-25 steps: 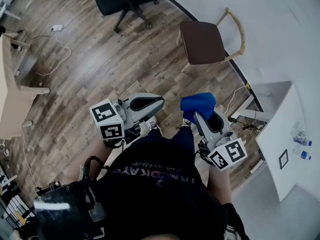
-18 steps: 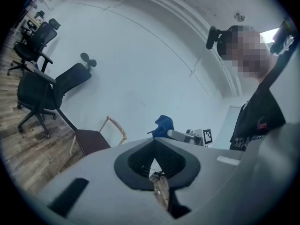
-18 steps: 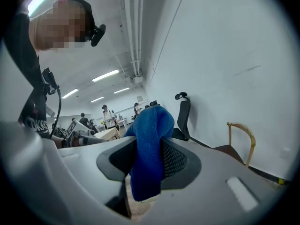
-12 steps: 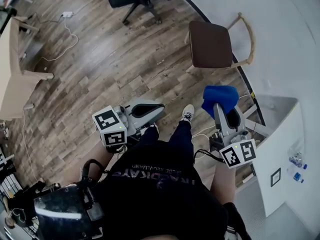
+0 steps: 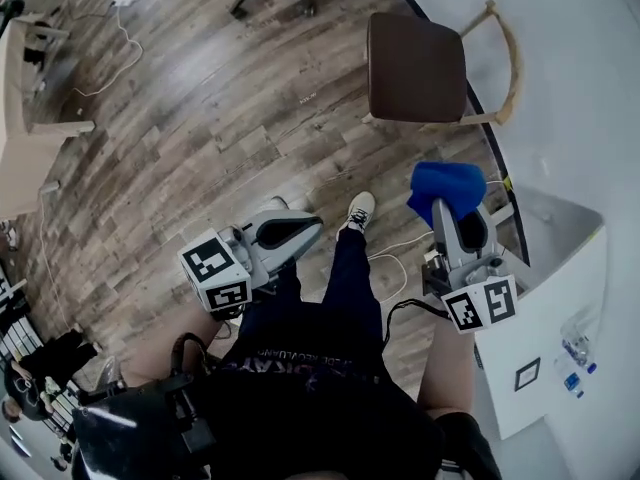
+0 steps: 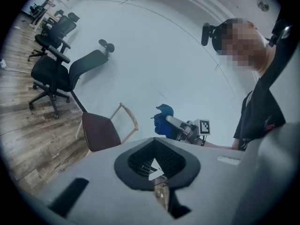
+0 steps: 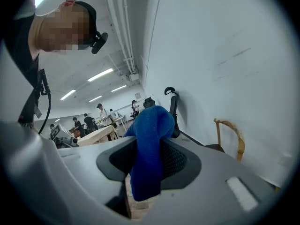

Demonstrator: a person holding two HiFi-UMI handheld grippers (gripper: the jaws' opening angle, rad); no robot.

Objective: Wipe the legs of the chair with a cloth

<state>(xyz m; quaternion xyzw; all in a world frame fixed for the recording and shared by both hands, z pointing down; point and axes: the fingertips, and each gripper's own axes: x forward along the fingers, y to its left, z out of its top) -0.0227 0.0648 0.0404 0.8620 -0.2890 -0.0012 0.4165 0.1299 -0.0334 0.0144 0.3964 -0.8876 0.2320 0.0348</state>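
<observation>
Plainly, the approach step is in hand: no wiping is begun. A blue cloth (image 5: 445, 186) is held pinched in the right claw (image 5: 447, 206), its bulk bunched above the tips and a tail hung down between them in the right gripper view. The left claw (image 5: 312, 224) is drawn narrow, jaws together, and nothing is held in it. The wooden chair (image 5: 415, 68) with the brown seat is stood near the white wall, ahead of the person and well apart from both claws. Its pale legs (image 6: 78, 128) are seen under the seat in the left gripper view, none touched by the cloth. One shoe (image 5: 360, 208) is put forward on the plank floor (image 5: 200, 118) towards the chair. By judgement, the next move calls for the gap to be closed and the right claw to be brought low — down beside a leg, below the seat — so that the bunched cloth can be pressed to the wood and drawn along it. The left claw may be wanted to steady the backrest, since a light chair could be shoved by the rubbing.
</observation>
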